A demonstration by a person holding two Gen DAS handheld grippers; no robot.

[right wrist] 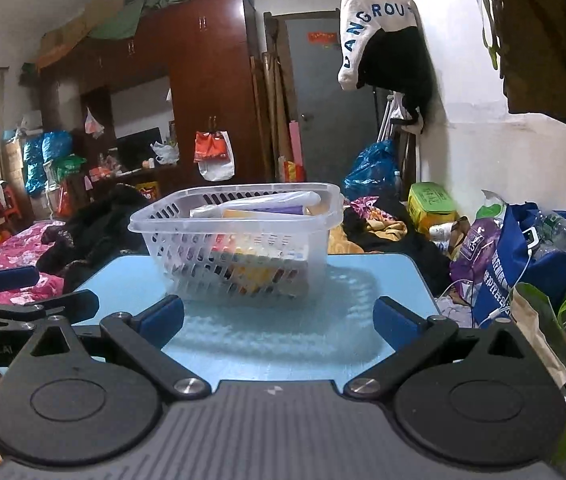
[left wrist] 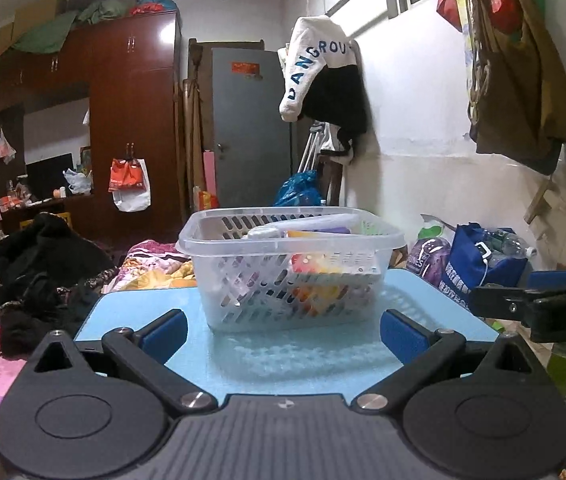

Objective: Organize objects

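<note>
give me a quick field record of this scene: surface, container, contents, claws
surface: light blue table
container: clear slotted plastic basket, upright on the table, ahead of both claws
contents: boxes and packets lying inside, labels too blurred to read
left claw: open, holding nothing, short of the basket
right claw: open, holding nothing, short of the basket
background: white and black garment hanging by the wall

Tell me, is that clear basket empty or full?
Partly full: the basket holds boxes and a tube lying inside.
</note>
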